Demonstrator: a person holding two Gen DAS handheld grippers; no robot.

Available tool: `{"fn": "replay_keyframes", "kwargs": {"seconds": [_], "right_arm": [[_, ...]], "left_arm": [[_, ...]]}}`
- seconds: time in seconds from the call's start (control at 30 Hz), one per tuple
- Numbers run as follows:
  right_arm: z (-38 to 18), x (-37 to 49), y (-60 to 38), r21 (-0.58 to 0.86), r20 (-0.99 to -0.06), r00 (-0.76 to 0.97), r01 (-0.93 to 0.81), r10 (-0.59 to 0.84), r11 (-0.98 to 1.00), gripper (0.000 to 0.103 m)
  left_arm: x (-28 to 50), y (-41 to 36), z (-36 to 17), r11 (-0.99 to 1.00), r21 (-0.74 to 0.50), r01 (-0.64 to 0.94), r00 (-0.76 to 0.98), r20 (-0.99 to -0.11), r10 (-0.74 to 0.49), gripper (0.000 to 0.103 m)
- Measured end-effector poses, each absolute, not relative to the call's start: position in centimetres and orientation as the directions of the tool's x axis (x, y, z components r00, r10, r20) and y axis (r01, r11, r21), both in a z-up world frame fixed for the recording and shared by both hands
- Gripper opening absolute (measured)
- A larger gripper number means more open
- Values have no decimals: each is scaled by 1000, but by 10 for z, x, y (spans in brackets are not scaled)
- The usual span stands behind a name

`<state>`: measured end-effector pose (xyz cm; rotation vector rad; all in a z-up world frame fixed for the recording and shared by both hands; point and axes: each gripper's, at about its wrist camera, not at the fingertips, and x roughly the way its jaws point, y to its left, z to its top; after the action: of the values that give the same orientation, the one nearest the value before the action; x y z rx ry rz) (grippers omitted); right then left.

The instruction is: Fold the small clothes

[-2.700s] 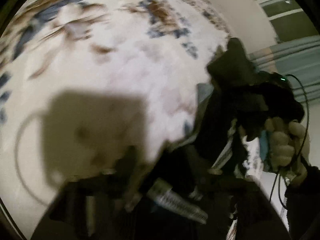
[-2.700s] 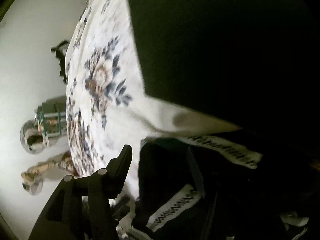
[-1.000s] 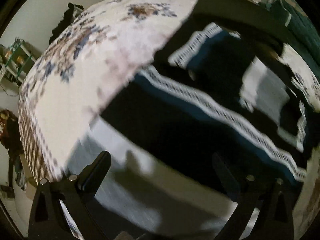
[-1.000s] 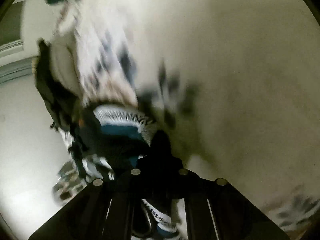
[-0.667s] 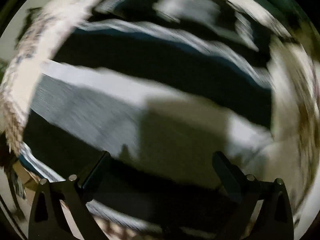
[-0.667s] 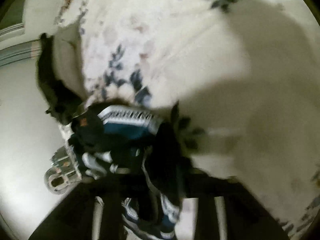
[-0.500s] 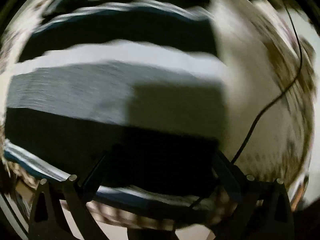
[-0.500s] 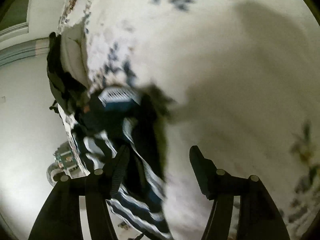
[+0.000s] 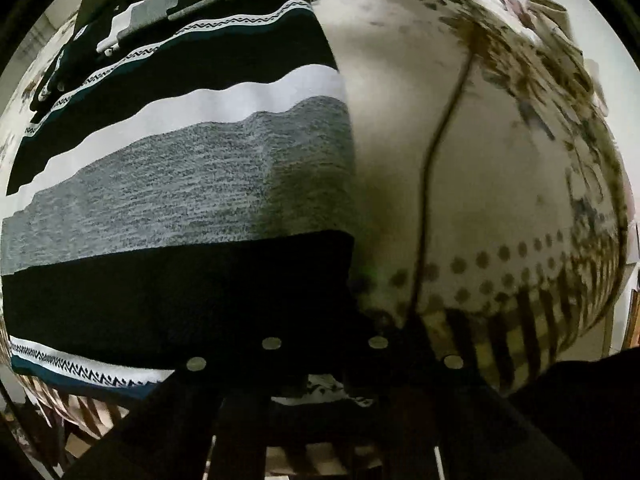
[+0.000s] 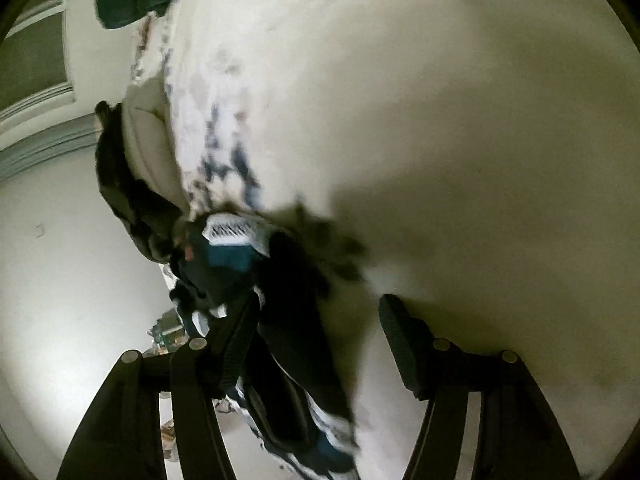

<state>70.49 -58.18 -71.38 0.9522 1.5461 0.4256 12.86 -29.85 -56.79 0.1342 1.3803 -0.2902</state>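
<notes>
Left claw (image 9: pixel 324 364) is now clamping the striped knit garment's (image 9: pixel 180 184) near hem on the floral bedspread (image 9: pixel 500 184); a second ago it was spread wide. Right claw (image 10: pixel 316 344) is hanging released beside the bunched far end (blurry). Keeping tension, dragging the fold flat.

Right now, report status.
Left gripper shut on sweater hem. Right gripper open, empty. Sweater flat on bedspread. Cable lies beside it.

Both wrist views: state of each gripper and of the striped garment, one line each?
left gripper: shut on the striped garment's near black edge.
right gripper: open, holding nothing.
striped garment: spread flat on the floral bedspread, side edge straight.
black cable: lying across the bedspread.
</notes>
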Motion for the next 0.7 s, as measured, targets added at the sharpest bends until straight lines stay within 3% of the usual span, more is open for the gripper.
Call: {"fn": "replay_keyframes", "kwargs": {"seconds": [0.03, 0.07, 0.2, 0.33, 0.43, 0.47, 0.57, 0.7], "right_arm": [[-708, 707, -573, 718, -673, 43, 282, 739, 637, 8], [-698, 708, -567, 679, -723, 53, 241, 689, 694, 7], [-675, 710, -570, 594, -804, 120, 216, 583, 775, 6], [-696, 716, -562, 559, -816, -4, 247, 578, 792, 9], [-688, 719, -569, 564, -800, -42, 288, 598, 774, 39], [-679, 716, -576, 574, -796, -13, 300, 605, 762, 43], [-654, 699, -580, 639, -749, 29, 292, 662, 711, 44], [-646, 674, -544, 697, -689, -47, 232, 723, 679, 44]], "left_arm": [[129, -296, -567, 957, -85, 276, 156, -979, -132, 8], [129, -295, -567, 957, -89, 277, 152, -979, -135, 8], [128, -292, -566, 957, -114, 268, 143, -977, -157, 8], [121, -287, -560, 959, -151, 239, 131, -974, -186, 9], [124, -281, -557, 959, -175, 222, 127, -970, -206, 9], [124, -279, -557, 958, -178, 223, 125, -970, -209, 9], [122, -281, -558, 957, -197, 214, 117, -967, -225, 10], [132, -270, -574, 961, -252, 117, 58, -964, -260, 16]]}}
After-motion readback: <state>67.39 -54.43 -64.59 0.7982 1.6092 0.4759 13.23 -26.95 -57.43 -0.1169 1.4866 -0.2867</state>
